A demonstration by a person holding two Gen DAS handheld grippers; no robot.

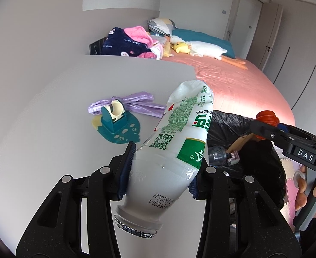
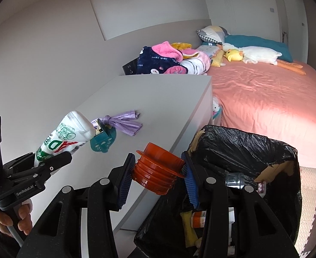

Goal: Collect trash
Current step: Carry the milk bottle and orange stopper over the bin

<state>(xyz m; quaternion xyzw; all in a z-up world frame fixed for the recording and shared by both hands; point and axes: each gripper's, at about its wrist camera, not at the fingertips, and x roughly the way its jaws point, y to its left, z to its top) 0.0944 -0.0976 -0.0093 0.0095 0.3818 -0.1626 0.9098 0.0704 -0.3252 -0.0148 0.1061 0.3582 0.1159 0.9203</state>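
Beside the bed, over the white table, my left gripper has its fingers closed on a white milk bottle, held tilted with its mouth toward me. My right gripper pinches an orange ribbed cap just beside the black-lined trash bin. The bin already holds some trash, so I judge the work well advanced. Both pieces must still go in; a purple knotted bag and a teal holder remain on the table.
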